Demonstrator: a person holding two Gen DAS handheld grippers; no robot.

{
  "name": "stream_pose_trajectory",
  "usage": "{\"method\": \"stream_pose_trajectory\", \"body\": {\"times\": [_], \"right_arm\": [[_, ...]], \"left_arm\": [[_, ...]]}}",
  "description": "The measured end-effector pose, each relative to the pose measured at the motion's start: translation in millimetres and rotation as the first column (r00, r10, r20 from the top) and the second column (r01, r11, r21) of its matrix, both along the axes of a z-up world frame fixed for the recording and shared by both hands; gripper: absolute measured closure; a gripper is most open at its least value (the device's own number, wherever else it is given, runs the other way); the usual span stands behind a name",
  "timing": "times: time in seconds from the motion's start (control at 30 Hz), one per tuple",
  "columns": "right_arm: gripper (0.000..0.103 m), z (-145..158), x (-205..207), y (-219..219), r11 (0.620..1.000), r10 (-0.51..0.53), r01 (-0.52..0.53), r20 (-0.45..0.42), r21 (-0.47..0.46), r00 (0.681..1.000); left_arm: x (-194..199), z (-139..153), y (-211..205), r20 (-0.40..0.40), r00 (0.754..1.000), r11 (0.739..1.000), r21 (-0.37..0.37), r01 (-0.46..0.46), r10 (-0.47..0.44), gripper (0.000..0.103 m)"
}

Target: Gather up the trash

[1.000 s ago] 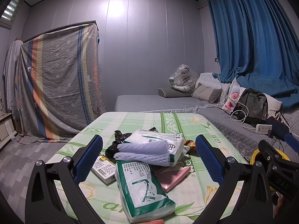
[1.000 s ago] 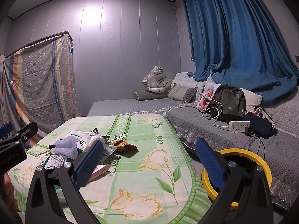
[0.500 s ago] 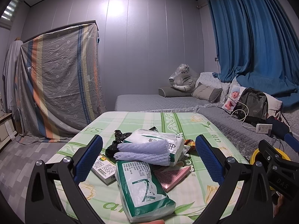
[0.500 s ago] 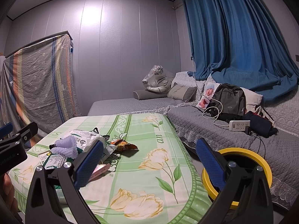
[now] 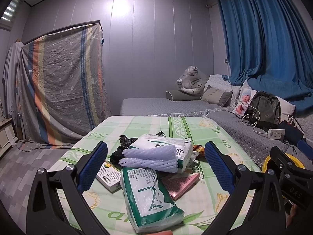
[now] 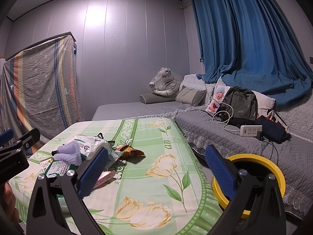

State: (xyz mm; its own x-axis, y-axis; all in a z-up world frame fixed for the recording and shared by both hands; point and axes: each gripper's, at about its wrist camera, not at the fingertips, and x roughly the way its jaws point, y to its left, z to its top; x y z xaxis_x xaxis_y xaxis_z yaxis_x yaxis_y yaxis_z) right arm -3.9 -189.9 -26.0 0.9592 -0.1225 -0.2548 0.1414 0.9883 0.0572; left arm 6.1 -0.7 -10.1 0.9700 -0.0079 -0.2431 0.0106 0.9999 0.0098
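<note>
A pile of trash lies on the table with the green floral cloth (image 5: 211,137): a green-and-white tissue pack (image 5: 148,193), pale purple foam netting (image 5: 150,156) on a white plastic bag (image 5: 166,143), a small box (image 5: 108,176), a pink box (image 5: 180,182), black plastic (image 5: 123,143) and an orange snack wrapper (image 6: 129,149). My left gripper (image 5: 155,164) is open and empty, held over the pile. My right gripper (image 6: 156,169) is open and empty over the table's right part. A yellow-rimmed bin (image 6: 252,178) stands right of the table.
A grey quilted sofa (image 6: 225,131) runs behind and right of the table, with a backpack (image 6: 240,105), power strip (image 6: 251,130), pillows and a plush tiger (image 6: 166,84). A striped sheet (image 5: 62,82) hangs at left. Blue curtains (image 6: 244,39) hang at right.
</note>
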Motion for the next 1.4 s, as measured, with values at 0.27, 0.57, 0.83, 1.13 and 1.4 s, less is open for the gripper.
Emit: {"method": "stream_pose_trajectory", "body": {"times": [0.27,0.57,0.83,1.13,1.4], "right_arm": [[0.007,-2,-1,0,1.0,-0.001,0.001,-0.001,0.001,1.0],[0.007,-5,1,2,1.0,-0.001,0.001,-0.003,-0.002,1.0],[0.007,-11,42,33,0.955,0.254,-0.265,-0.094,-0.135,0.963],[0.007,-17,123,76,0.67,0.725,-0.731,-0.328,0.132,0.605],[0.007,-20,113,130,0.565,0.807,-0.726,-0.448,0.392,0.386]], "left_arm": [[0,-1,0,-0.005,1.0,1.0,0.004,0.003,-0.003,0.008],[2,-1,2,-0.014,1.0,1.0,-0.001,0.012,-0.012,0.008],[13,-8,63,0.022,0.998,0.998,0.003,-0.063,0.062,0.008],[43,-35,146,-0.156,0.977,0.989,-0.018,-0.149,0.144,0.008],[43,-55,176,-0.204,0.973,0.993,-0.031,-0.112,0.104,0.008]]}}
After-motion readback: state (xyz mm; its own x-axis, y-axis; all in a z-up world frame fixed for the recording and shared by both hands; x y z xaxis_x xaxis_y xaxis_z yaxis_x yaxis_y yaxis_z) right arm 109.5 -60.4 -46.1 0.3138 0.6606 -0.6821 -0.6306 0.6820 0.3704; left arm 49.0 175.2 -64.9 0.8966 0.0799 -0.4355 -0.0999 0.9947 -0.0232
